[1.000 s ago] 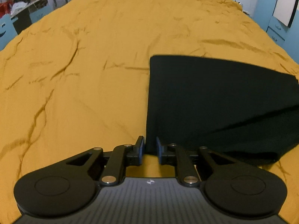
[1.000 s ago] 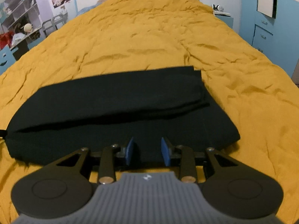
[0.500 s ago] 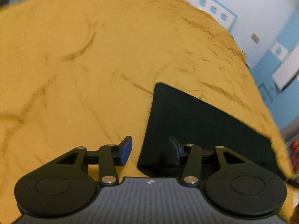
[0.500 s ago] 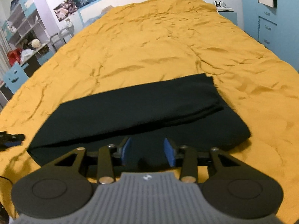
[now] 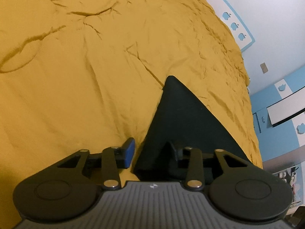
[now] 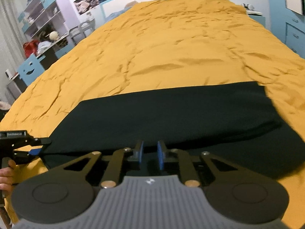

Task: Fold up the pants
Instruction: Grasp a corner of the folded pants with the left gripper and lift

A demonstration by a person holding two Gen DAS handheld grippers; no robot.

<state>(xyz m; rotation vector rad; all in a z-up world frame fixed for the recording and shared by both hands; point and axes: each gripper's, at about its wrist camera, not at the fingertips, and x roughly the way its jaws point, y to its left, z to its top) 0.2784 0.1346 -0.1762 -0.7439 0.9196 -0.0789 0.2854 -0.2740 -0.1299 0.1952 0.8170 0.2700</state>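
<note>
Black pants [image 6: 171, 114] lie folded lengthwise as a long band across the yellow bedspread [image 6: 171, 47]. In the left wrist view they show as a dark wedge [image 5: 183, 118]. My left gripper [image 5: 150, 150] is open and straddles the near left corner of the pants, one finger on the bedspread and one over the cloth. It also shows at the left edge of the right wrist view [image 6: 36, 147]. My right gripper [image 6: 149, 153] is open with a narrow gap, at the near long edge of the pants.
Shelves, a desk and a blue chair [image 6: 30, 70] stand left of the bed. Blue drawers [image 6: 293, 34] stand on the right. A person's hand [image 6: 7, 173] holds the left gripper's handle.
My left gripper has opened and swung round to the pants' left corner. My right gripper has narrowed a little and moved along the near edge. The pants lie flatter.
</note>
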